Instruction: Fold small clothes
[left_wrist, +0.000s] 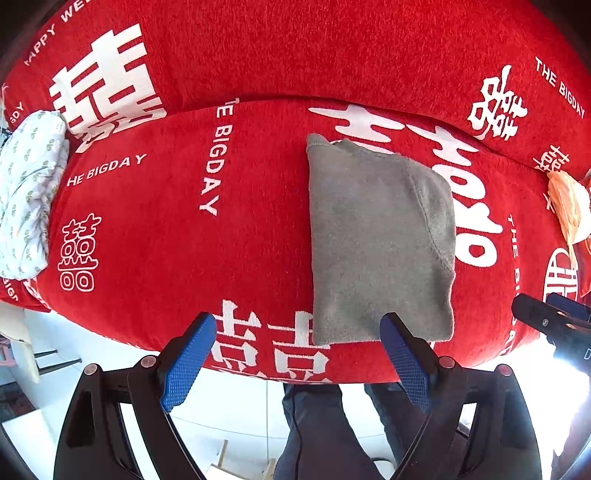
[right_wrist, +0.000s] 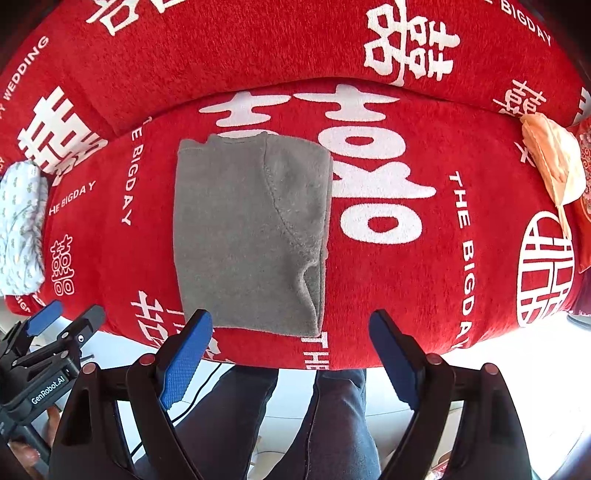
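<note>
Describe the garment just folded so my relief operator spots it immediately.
On the red cover with white lettering, look near the middle, by the front edge. The grey sweater lies there folded into a rectangle, plain and fuzzy, unlike the white leaf-print bundle and the peach cloth.

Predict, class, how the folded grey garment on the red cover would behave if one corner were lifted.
The grey garment would probably droop and unfold: it looks like soft fleecy knit, and its layers lie loose. It seems light, being small and thin. It likely would not slide easily, since the red cover looks nubbly too.
</note>
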